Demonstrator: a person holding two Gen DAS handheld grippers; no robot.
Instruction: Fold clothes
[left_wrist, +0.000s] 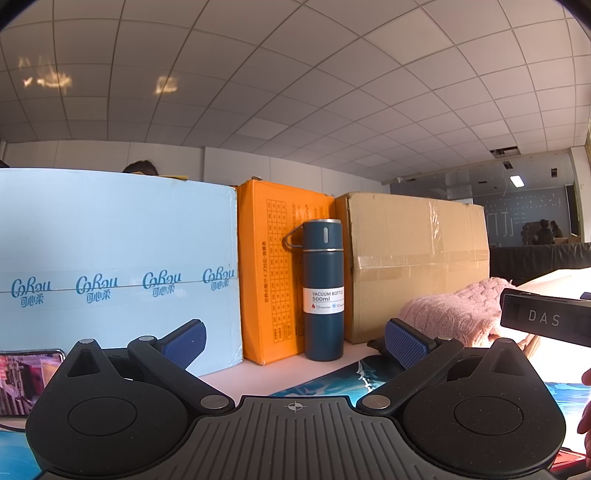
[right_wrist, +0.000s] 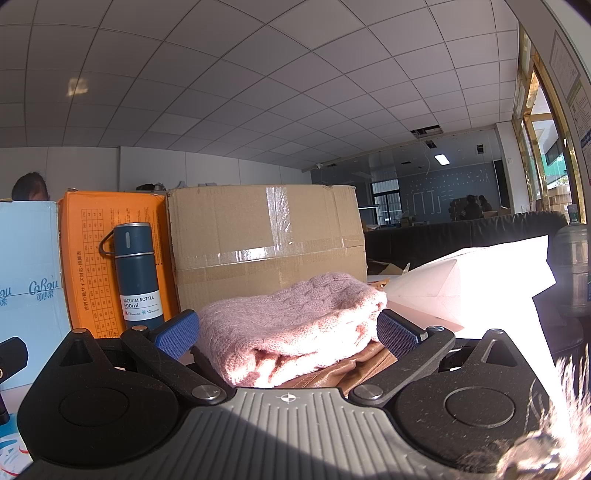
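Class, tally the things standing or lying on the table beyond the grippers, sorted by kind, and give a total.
Boxes: 3 (light blue box, orange box, brown cardboard box)
Bottles: 1 (dark blue vacuum bottle)
Knitted garments: 1 (pink sweater)
Total: 5

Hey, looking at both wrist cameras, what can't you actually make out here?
- Pink knitted garment: its type; bunched, near edge behind the open right tongs.
- Brown item beneath it: mostly covered, right view.
- White object: overexposed by sunlight.
- Phone: cut by left edge and the open left tongs.
- Distant people: too small.
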